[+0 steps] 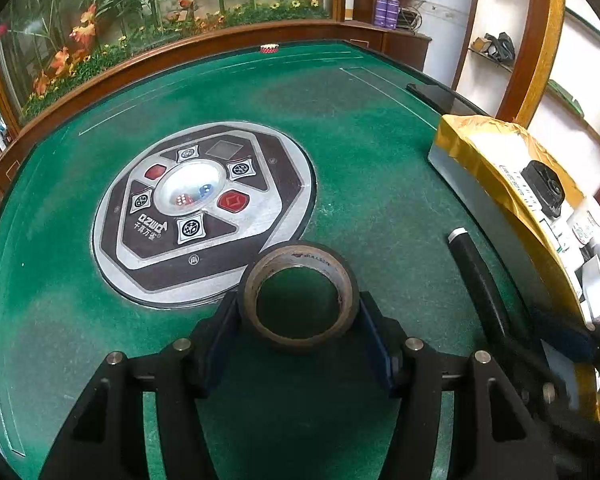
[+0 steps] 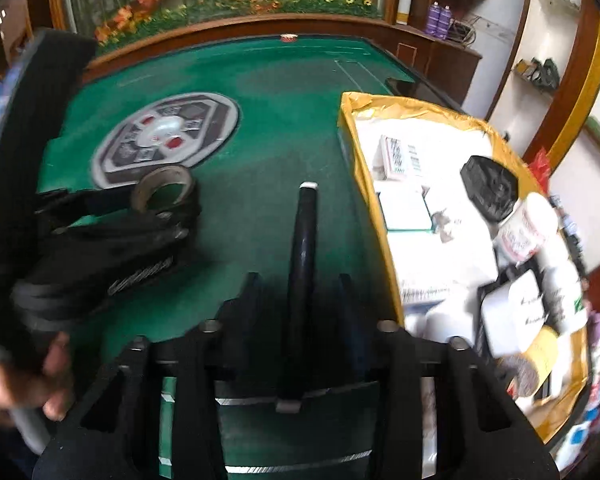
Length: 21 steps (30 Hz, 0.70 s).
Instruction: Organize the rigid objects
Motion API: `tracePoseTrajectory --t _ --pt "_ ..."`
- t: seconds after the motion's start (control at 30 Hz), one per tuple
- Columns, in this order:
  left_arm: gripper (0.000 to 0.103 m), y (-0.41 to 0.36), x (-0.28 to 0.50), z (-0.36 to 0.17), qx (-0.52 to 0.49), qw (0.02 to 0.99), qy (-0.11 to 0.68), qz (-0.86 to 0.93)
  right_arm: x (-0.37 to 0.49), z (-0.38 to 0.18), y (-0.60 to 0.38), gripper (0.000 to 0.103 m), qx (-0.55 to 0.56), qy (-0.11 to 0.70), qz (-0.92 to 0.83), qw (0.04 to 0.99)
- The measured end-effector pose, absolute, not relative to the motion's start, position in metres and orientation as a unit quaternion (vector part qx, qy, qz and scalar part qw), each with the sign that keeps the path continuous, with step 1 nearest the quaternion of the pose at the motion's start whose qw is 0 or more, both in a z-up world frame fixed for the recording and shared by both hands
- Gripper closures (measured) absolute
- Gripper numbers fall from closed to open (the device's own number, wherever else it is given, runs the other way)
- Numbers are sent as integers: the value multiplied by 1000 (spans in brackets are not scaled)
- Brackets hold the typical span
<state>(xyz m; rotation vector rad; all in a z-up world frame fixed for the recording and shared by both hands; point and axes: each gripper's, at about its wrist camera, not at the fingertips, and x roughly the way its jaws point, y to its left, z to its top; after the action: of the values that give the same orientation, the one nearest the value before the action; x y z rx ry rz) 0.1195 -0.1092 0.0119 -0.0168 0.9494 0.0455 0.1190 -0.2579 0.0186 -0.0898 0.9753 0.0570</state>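
A brown tape roll (image 1: pixel 296 254) stands on the green felt, and my left gripper (image 1: pixel 298 306) is shut on it, its blue pads pressed against both sides. The right wrist view shows the same roll (image 2: pixel 162 178) in the left gripper (image 2: pixel 168 208), held by a person's hand (image 2: pixel 16 380). A black stick with a white end cap (image 2: pixel 302 240) lies on the felt pointing away. My right gripper (image 2: pixel 299 280) is open, its fingers on either side of the stick with a gap on each side. The left wrist view shows that stick (image 1: pixel 476 280) to the right of the roll.
A gold-lined box (image 2: pixel 360 152) at the right holds several small cartons, bottles and a black piece (image 2: pixel 490 188); in the left view the box (image 1: pixel 472 140) borders the stick. The table's round dice panel (image 1: pixel 204 216) lies ahead. A small red ring (image 1: pixel 269 49) sits at the far edge.
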Motion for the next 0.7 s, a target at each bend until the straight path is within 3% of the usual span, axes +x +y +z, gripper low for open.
tracePoseTrajectory --t 0.07,0.2,0.33,0.7 --pt "44 -109 119 12 -7 889 457 22 127 16 -254 85 -56 475 26 878" --pt "43 -109 119 12 -7 890 456 21 127 14 -247 89 -82 470 25 879" --pt "43 -108 119 12 -7 890 456 21 117 17 -246 89 -25 477 105 872" --pt "40 -108 120 12 -9 890 455 24 112 10 -241 89 -44 471 85 877"
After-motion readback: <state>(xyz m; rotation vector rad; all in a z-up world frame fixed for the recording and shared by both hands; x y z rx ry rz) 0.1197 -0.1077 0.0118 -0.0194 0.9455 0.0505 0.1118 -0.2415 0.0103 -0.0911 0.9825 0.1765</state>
